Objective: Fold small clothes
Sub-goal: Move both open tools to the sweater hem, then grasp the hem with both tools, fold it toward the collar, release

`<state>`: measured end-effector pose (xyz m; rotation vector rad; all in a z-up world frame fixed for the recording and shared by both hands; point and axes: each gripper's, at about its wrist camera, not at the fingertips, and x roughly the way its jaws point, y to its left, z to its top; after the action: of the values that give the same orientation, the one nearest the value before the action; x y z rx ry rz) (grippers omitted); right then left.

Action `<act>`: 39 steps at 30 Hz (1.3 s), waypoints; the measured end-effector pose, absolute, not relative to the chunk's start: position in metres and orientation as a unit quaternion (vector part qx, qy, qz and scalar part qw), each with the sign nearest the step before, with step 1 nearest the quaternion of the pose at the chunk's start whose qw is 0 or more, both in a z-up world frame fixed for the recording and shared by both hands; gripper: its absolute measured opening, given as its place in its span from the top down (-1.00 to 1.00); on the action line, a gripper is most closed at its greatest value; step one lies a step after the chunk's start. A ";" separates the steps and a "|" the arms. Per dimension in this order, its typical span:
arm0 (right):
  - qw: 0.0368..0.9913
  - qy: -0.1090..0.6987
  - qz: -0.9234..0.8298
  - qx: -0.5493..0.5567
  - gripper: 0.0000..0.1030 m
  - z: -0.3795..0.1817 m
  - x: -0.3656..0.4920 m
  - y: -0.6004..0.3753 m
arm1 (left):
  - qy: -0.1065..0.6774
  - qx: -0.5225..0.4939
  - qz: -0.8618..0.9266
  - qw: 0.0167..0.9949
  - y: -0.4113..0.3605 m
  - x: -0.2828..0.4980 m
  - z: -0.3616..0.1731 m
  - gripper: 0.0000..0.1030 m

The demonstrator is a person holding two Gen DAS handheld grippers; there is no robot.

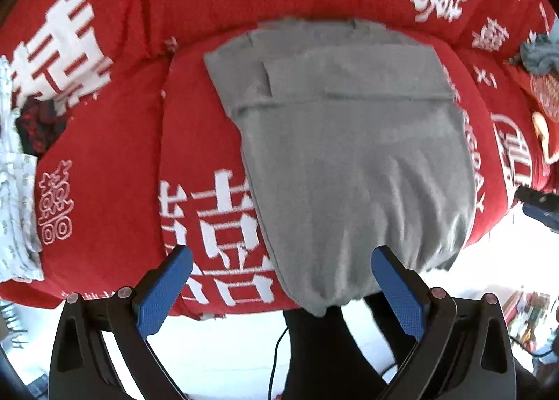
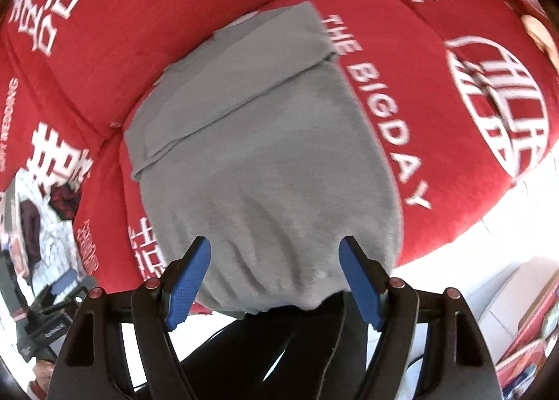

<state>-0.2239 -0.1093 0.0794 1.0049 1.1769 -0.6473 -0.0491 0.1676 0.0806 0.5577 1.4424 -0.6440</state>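
Note:
A grey garment (image 1: 353, 162) lies folded lengthwise on a red cushion (image 1: 104, 162) with white characters; its near end hangs over the cushion's front edge. My left gripper (image 1: 281, 262) is open, its blue pads astride the garment's near left edge, holding nothing. In the right wrist view the same grey garment (image 2: 265, 162) fills the middle. My right gripper (image 2: 276, 253) is open over its near hem, holding nothing.
A white patterned cloth (image 1: 14, 190) and a dark red item (image 1: 38, 127) lie at the cushion's left. A grey-blue cloth (image 1: 538, 54) lies at the far right. The cushion's front edge drops to a bright floor (image 1: 216, 358). My left gripper shows at lower left in the right wrist view (image 2: 59, 295).

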 end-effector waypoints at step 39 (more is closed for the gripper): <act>0.647 0.652 -0.126 0.375 -0.53 -0.110 -0.313 -0.100 | 0.736 0.119 -0.172 0.644 0.219 -0.153 -0.111 -0.99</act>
<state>-0.3132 -0.0997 -0.1097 0.8522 1.4827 -0.2869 -0.1529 0.2194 -0.1109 0.2704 1.6765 -0.3925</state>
